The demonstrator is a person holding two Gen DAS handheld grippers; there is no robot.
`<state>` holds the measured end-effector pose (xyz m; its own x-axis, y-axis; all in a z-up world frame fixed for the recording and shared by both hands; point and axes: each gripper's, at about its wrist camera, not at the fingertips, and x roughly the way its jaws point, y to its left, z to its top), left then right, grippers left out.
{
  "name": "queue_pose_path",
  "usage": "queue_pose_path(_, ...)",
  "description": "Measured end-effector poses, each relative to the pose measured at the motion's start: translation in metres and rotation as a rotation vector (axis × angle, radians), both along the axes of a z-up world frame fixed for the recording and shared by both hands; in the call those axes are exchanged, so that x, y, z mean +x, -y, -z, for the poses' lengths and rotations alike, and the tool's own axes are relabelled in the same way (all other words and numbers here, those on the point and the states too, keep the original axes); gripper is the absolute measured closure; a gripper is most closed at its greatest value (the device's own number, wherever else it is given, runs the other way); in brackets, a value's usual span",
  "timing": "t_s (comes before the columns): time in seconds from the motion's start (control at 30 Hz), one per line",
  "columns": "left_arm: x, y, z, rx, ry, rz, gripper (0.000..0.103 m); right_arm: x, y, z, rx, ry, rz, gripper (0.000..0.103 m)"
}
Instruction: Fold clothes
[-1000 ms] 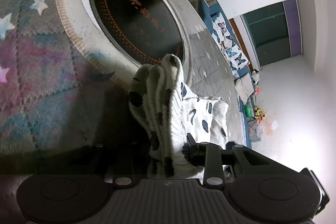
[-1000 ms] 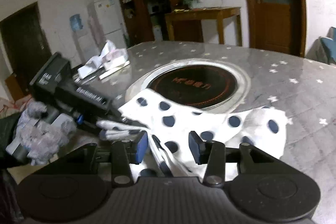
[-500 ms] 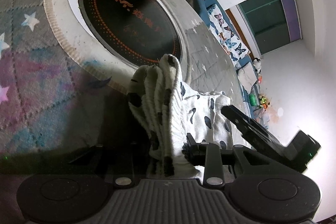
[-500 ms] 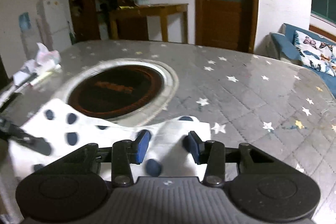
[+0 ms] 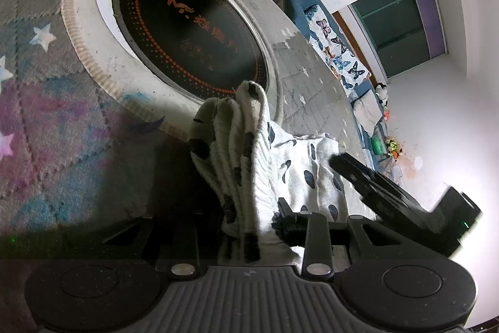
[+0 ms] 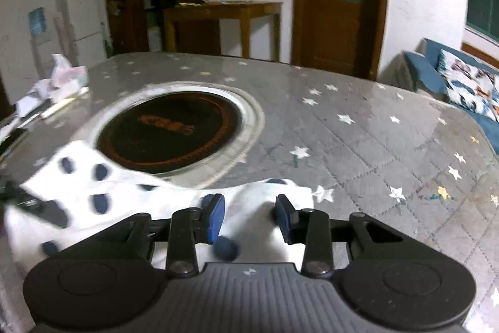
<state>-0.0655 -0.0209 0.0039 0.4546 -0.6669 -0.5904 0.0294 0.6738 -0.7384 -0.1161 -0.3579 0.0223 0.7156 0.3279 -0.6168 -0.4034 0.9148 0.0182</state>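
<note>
Left wrist view: left gripper (image 5: 249, 227) pinched the bunched spotted garment (image 5: 246, 158) at lower centre; right gripper (image 6: 249, 216), newly arrived at the opposite edge, was closing, cloth between its pads, readying a fold.

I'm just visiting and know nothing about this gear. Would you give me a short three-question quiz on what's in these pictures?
1. True or false: the left tool grips a bunched part of the cloth.
2. What pattern does the cloth have? A) stripes B) dark spots C) plain
3. What round black thing sits in the table?

Key:
1. True.
2. B.
3. A cooktop, set in a white ring.
</note>
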Motion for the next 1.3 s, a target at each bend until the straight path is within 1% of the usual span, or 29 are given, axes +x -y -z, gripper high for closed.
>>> queue_pose_path(0.2,0.001,0.003,0.0,0.01,0.007,0.001,0.067,-0.049,-0.019,-0.008,-0.004,-0.019,-0.139,0.066)
queue_pose_path(0.33,0.002,0.002,0.001,0.004,0.011,-0.003,0.067,-0.08,-0.033,-0.001,-0.005,-0.026,-0.215,0.066)
queue_pose_path(0.47,0.003,0.001,0.001,0.003,0.012,-0.003,0.067,-0.107,-0.04,0.011,-0.076,-0.006,-0.22,0.066)
queue_pose_path(0.53,0.003,0.001,0.001,0.004,0.014,-0.003,0.067,-0.115,-0.038,0.009,-0.087,0.009,-0.217,0.066)
queue_pose_path(0.63,0.003,0.001,0.001,0.006,0.016,-0.003,0.067,-0.122,-0.028,0.001,-0.072,0.025,-0.183,0.066)
queue_pose_path(0.77,0.004,0.0,0.0,0.009,0.018,-0.003,0.067,-0.124,-0.016,0.018,-0.059,-0.049,-0.154,0.065)
queue_pose_path(0.8,0.004,0.001,0.0,0.01,0.019,-0.003,0.067,-0.125,-0.014,0.02,-0.056,-0.053,-0.154,0.065)
queue_pose_path(0.93,0.004,0.001,0.0,0.014,0.02,-0.003,0.067,-0.122,-0.01,0.008,-0.038,-0.035,-0.164,0.064)
queue_pose_path(1.03,0.004,0.002,0.0,0.017,0.021,-0.003,0.067,-0.11,-0.005,-0.006,0.0,-0.005,-0.161,0.06)
queue_pose_path(1.1,0.004,0.003,0.001,0.019,0.021,-0.003,0.067,-0.1,-0.003,-0.012,0.019,0.017,-0.15,0.059)
queue_pose_path(1.2,0.005,0.003,0.001,0.023,0.022,-0.003,0.067,-0.08,-0.001,-0.012,0.02,0.046,-0.102,0.058)
queue_pose_path(1.3,0.005,0.004,0.001,0.025,0.023,-0.003,0.067,-0.059,0.001,0.0,0.034,0.02,-0.065,0.059)
